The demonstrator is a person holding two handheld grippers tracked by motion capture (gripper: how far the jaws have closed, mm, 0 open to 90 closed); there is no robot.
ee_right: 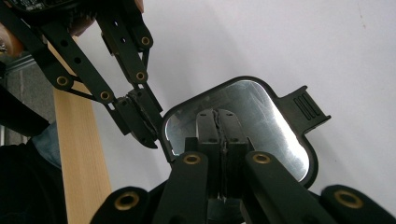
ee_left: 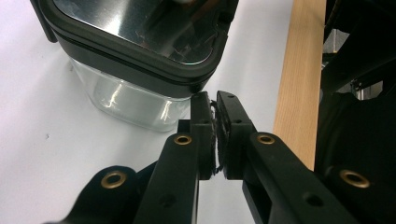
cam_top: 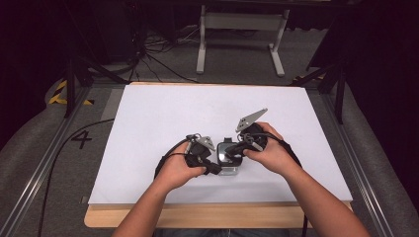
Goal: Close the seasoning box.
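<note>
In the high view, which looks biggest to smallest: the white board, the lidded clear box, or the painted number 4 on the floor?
1. White board, by far the largest.
2. Lidded clear box and painted 4 look about alike in size. The hand-held grippers cover part of the box, so I won't rank them.

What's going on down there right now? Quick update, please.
Left gripper shut, tips at the lid's corner. Right gripper shut, over the shiny lid. Clear glass container upright on the white table, lid on. Nothing in the way.
</note>
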